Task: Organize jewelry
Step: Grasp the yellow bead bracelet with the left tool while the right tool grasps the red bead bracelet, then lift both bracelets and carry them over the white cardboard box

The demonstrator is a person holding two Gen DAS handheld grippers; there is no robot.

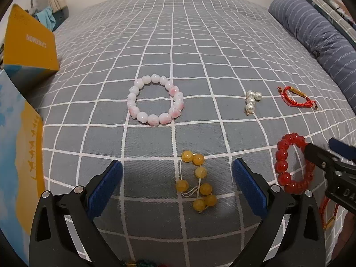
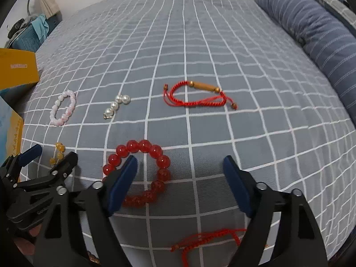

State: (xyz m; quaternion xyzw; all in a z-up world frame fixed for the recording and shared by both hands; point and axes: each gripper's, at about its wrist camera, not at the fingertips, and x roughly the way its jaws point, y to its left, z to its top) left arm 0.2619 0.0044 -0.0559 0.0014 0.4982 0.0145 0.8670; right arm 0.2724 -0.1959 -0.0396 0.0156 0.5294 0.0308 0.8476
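- The bed [image 1: 200, 33], under a grey sheet with a white grid, carries it all.
- Pink-and-white bead bracelet [image 1: 155, 99] lies flat at mid-bed.
- At its 3 o'clock, pearl cluster [image 1: 252, 101], then the red cord bracelet [image 1: 297, 96].
- Yellow bead string [image 1: 199, 183] at 6 o'clock, loose.
- Red bead bracelet [image 2: 139, 174] at 4 o'clock.
- Second red cord [image 2: 207, 239] nearest.
- Striped bolster [image 1: 320, 35] along the right edge; yellow box [image 1: 29, 42] at 9 o'clock.
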